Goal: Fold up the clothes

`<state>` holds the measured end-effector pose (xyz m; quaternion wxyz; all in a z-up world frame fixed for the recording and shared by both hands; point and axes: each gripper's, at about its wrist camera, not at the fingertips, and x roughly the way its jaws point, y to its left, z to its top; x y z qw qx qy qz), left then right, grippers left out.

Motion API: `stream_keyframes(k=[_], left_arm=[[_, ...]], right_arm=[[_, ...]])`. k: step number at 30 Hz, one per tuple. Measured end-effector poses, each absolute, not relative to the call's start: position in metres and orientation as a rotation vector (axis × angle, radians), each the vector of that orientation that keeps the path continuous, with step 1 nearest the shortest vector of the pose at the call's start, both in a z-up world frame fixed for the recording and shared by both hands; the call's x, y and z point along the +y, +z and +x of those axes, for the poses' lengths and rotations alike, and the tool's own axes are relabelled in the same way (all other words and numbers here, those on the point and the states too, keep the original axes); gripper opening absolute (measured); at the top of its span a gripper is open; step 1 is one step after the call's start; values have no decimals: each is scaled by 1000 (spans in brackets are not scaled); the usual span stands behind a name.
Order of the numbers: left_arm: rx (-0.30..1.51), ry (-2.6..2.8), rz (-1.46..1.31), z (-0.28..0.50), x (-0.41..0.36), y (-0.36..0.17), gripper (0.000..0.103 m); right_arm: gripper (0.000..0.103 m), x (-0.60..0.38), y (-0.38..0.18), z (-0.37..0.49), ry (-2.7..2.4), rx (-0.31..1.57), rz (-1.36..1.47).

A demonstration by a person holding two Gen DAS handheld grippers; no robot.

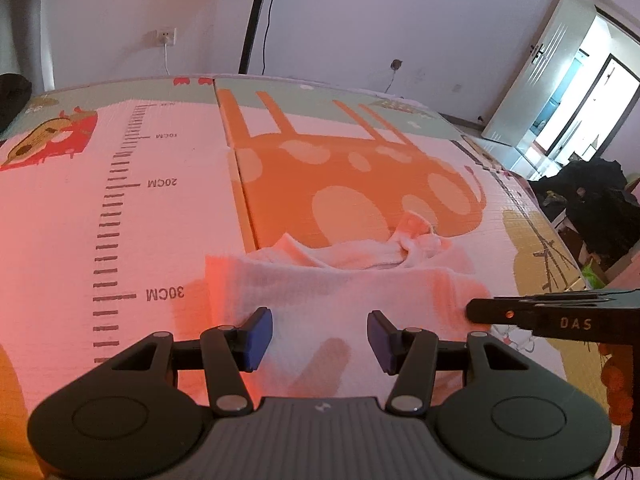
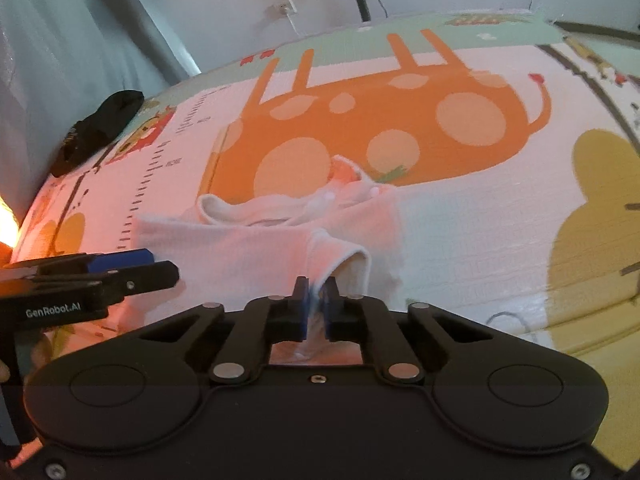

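**A bright play mat and a cluttered room**

A printed play mat [image 1: 168,208] covers the surface, with an orange spotted animal [image 1: 360,176] across its middle and a centimetre ruler [image 1: 120,216] along its left side. A black garment [image 2: 96,128] lies at the mat's far left corner. On the wall behind sits a socket [image 1: 166,37]; a white door [image 1: 536,76] stands open at right.

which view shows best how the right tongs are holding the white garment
The right wrist view. There the right tongs sit shut on a fold of the white garment, cloth pinched between the blue pads. The left wrist view shows the right tongs only side-on at the garment's edge, the pinch itself hidden.
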<state>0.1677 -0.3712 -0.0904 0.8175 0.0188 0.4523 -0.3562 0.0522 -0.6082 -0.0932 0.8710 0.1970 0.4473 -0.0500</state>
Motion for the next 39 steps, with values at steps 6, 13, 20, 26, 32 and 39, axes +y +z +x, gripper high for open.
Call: stream_keyframes(k=[6, 13, 20, 26, 32, 39], left_arm=[[974, -757, 30, 167, -373, -88, 55], [999, -731, 68, 165, -384, -94, 56], [1028, -709, 96, 168, -389, -105, 56], [1015, -709, 127, 165, -392, -111, 60], [1016, -709, 126, 166, -393, -105, 61], [960, -736, 78, 163, -385, -77, 61]], right_arm=[[4, -616, -74, 45, -120, 895, 375], [4, -615, -80, 49, -150, 933, 306], [6, -623, -111, 48, -160, 993, 375], [11, -628, -118, 49, -183, 1011, 413], [12, -626, -116, 50, -203, 1014, 417], [38, -645, -88, 34, -213, 911, 588]])
